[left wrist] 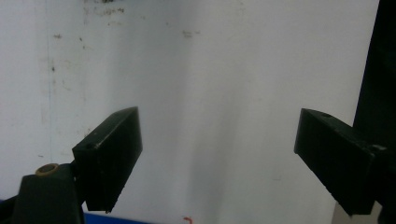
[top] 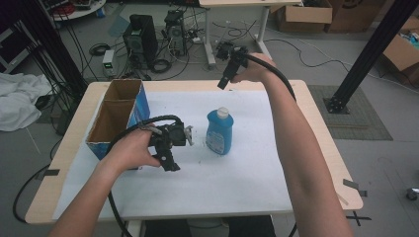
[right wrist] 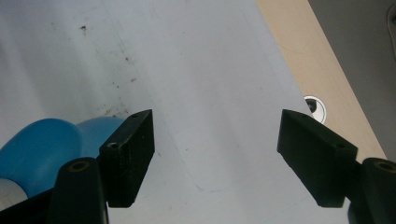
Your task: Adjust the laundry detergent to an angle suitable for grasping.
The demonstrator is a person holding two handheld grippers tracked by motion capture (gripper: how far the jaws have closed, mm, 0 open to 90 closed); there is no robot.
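Note:
A blue bottle with a white cap stands upright near the middle of the white sheet. My left gripper is low over the sheet, just left of the bottle and beside the cardboard box. In the left gripper view its jaws stand open over bare sheet, with nothing between them. My right gripper is raised over the far edge of the table, behind the bottle. It is open and empty, and the bottle lies at the lower left of the right gripper view, outside the jaws.
The open cardboard box with blue sides has two compartments and stands at the table's left. The wooden table edge runs along the sheet. Beyond the table are computers, cables, and a black post.

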